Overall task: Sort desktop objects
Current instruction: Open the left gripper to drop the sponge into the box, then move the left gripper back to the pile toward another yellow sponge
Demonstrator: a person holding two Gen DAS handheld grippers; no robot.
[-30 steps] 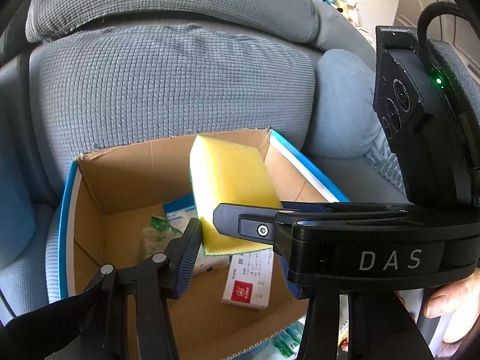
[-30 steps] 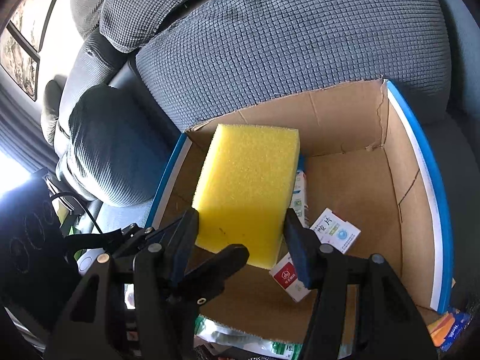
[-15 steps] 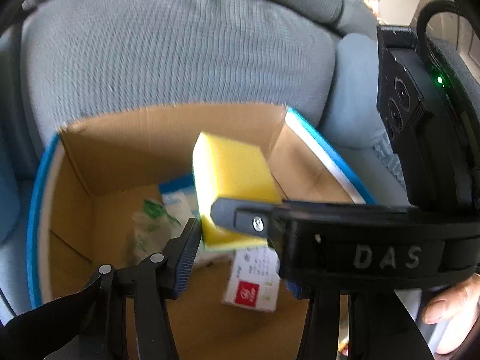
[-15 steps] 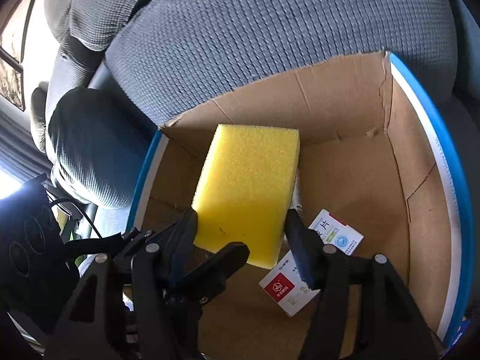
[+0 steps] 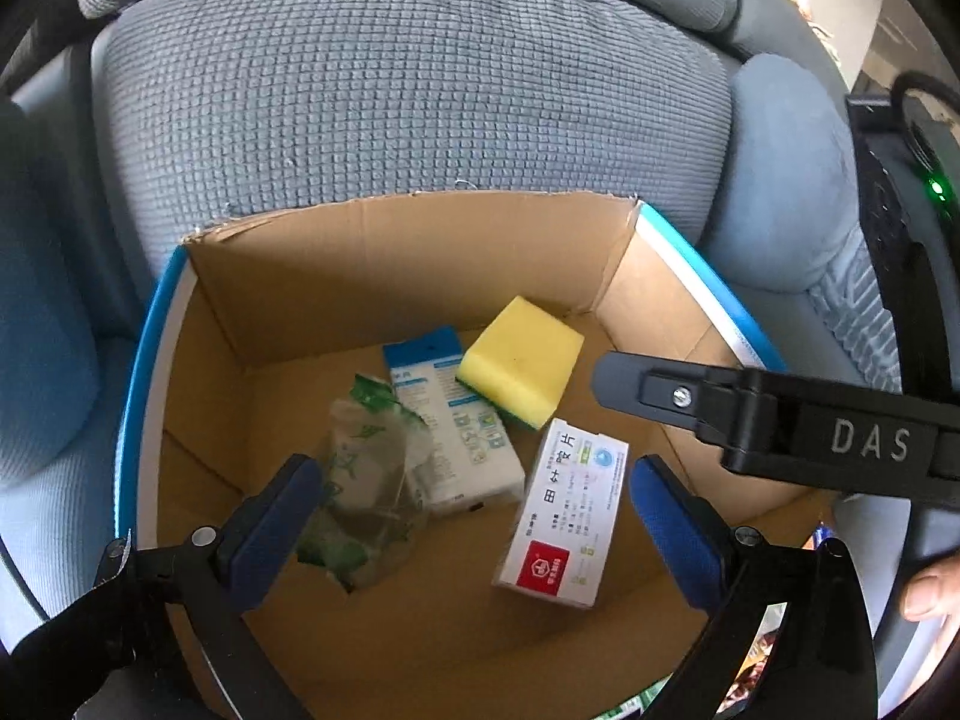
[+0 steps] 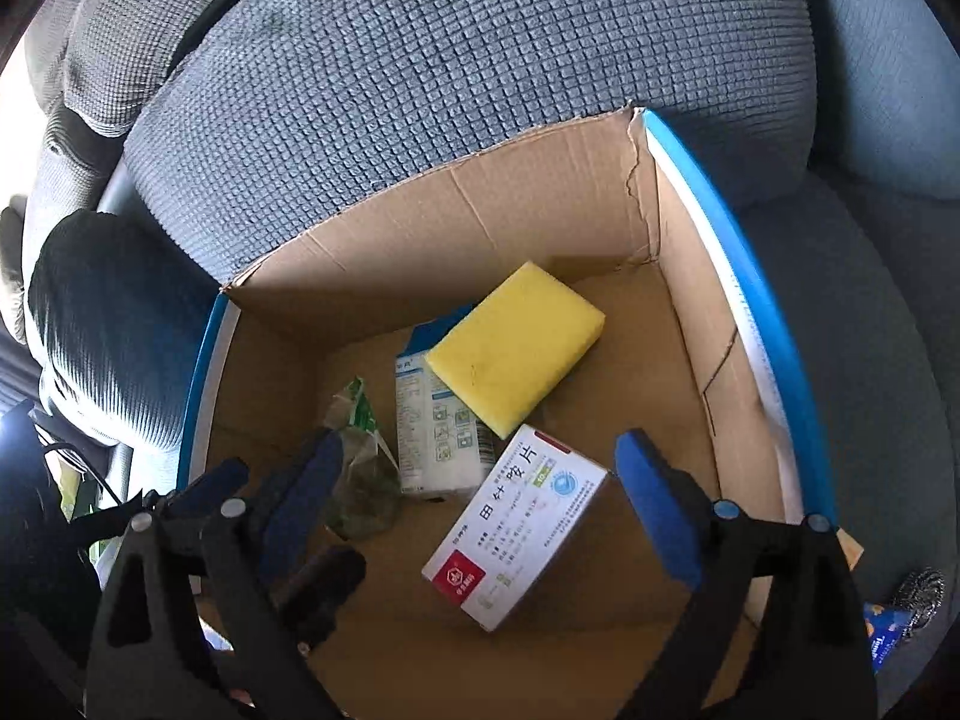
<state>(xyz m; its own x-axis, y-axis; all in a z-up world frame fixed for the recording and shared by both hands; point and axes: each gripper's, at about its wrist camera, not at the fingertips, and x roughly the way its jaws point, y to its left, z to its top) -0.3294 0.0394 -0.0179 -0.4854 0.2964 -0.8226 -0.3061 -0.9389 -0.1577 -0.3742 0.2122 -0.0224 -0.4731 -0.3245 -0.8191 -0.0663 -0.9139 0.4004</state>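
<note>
Both hand-held grippers are seen hovering over an open cardboard box. The right gripper is held with its blue-padded fingers spread wide apart and nothing between them; the left gripper is likewise parted and empty, and the right tool's black body is seen crossing the right side of the left wrist view.

Directly below, on the box floor, a yellow sponge is found lying flat toward the far wall, partly resting on a blue-and-white carton. A white medicine box with a red logo is placed just in front of the sponge, tilted, and a crumpled green-and-clear wrapper lies to the left of the carton, close to the left fingers.

Four items are thus judged to be sorted into the box already, the sponge among them. More appears to be left: a steel-wool scourer and a blue packet are glimpsed outside the box at the lower right of the right wrist view, and further packaging is hinted at below the near edge, too cropped to identify.

The box, edged in blue, is set on a sofa seat against a grey waffle-textured cushion, with a light-blue bolster at the right. Bright daylight is admitted from the left.
</note>
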